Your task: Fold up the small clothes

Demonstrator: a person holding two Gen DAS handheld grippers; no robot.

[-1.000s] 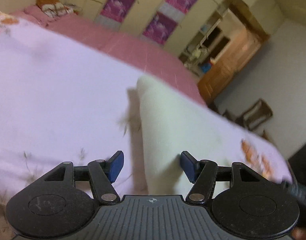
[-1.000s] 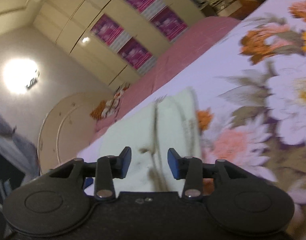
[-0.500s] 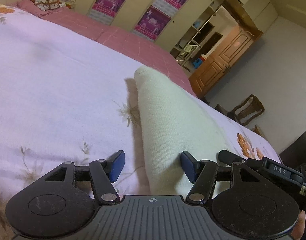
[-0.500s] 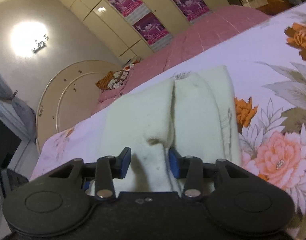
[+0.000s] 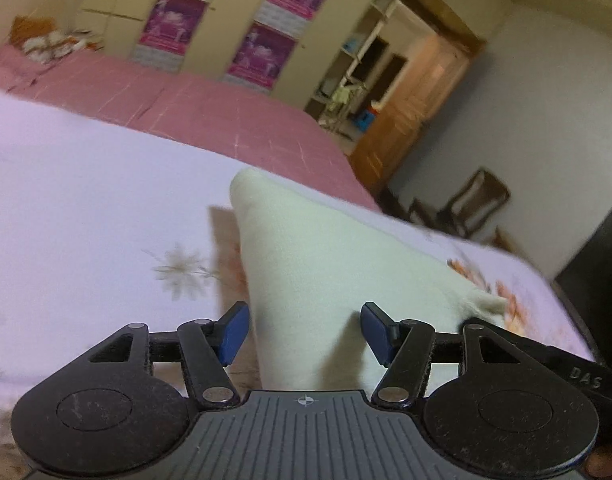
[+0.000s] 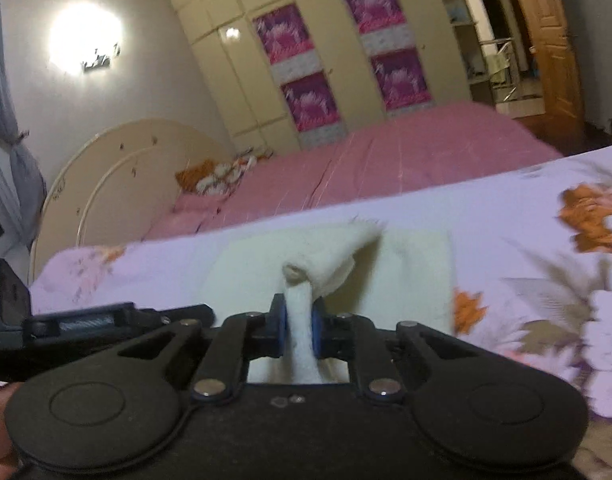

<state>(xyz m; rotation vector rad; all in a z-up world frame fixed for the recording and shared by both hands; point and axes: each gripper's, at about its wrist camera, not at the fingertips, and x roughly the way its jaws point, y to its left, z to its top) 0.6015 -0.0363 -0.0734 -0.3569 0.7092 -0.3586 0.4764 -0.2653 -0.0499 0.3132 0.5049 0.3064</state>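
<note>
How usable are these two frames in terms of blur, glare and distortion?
Left wrist view: motion blur smears the wardrobe and floral sheet; the left tongs stay sharp. Right wrist view: the wall lamp blows out into glare, the sheet's right side is blurred, and the cream garment pinched in the right tongs reads clearly. Fisheye bends both.

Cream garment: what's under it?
The cream garment lies on the floral bedsheet; the right gripper pinches a raised fold. Anything beneath the cloth is hidden.

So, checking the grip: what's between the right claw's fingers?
A pinched fold of the cream garment fills the right claw, seen in the right wrist view.
</note>
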